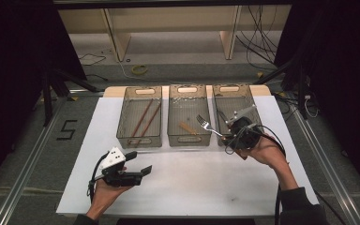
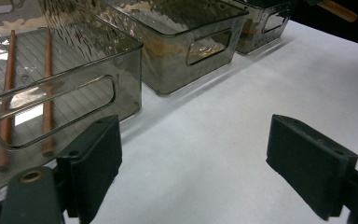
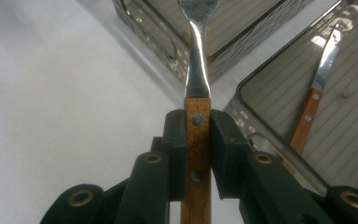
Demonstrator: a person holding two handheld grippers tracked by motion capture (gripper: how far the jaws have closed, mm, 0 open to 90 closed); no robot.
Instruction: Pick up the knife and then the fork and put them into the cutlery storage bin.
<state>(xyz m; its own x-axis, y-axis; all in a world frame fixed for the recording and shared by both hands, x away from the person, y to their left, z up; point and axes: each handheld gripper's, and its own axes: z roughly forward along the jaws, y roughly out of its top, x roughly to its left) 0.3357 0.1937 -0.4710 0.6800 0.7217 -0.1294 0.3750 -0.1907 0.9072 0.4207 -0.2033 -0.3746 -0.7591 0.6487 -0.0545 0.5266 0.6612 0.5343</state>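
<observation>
Clamping fork (image 3: 197, 70), right gripper (image 3: 198, 140); left gripper (image 2: 193, 163) agape; chopsticks (image 1: 144, 119) in left bin (image 1: 139, 139).

Three bins (image 1: 189, 136) block far side; near mat (image 1: 192, 183) free.

Hand-held gripper (image 3: 198, 140) clamps wooden fork handle (image 3: 197, 154); knife (image 3: 314, 93) lies in bin (image 3: 265, 65) beside.

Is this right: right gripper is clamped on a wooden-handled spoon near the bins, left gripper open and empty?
Not quite. The right gripper is clamped on a wooden-handled fork, not a spoon; the high view shows its tines over the middle bin. The rest holds: the left gripper view shows the left gripper open, with nothing between its jaws.
</observation>
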